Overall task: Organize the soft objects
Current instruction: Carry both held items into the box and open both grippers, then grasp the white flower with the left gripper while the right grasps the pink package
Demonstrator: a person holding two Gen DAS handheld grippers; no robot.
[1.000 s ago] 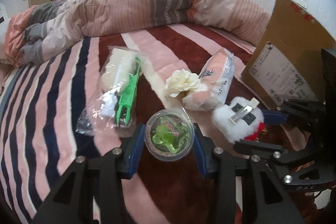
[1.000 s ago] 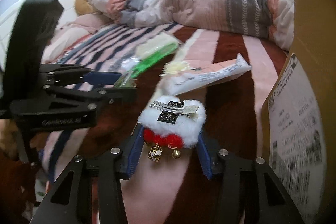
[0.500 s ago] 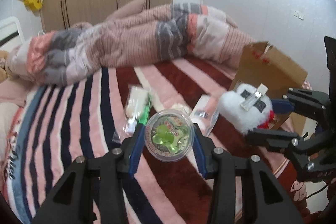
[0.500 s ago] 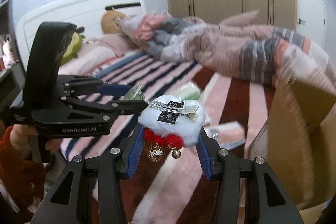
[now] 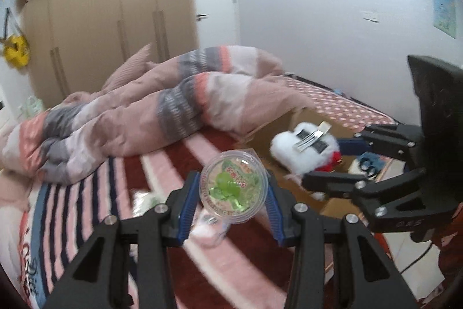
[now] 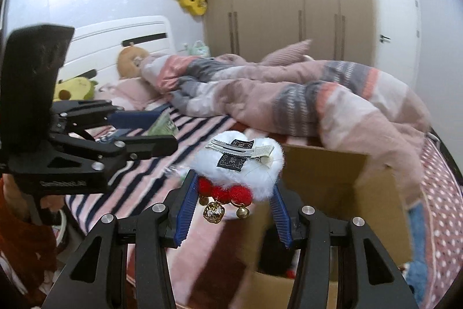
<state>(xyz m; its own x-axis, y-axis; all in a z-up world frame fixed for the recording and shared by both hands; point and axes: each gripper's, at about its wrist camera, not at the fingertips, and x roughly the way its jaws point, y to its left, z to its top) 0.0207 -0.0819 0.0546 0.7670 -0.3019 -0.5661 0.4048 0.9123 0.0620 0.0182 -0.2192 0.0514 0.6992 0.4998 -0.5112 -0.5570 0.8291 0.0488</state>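
The left gripper [image 5: 233, 203] clamps a round clear cup [image 5: 233, 190] with green contents between its blue pads [image 5: 188, 200], held up above the striped bedspread [image 5: 86, 210]. To its right, the right gripper [image 6: 235, 194] pinches a white fluffy hair clip [image 6: 243, 164] with red pompoms and small gold bells, poised over the open cardboard box [image 6: 327, 178] at the bed's edge. Beyond both claws a crumpled pink-and-grey duvet [image 5: 162, 112] lies heaped across the bed, before a wooden wardrobe [image 5: 110, 19].
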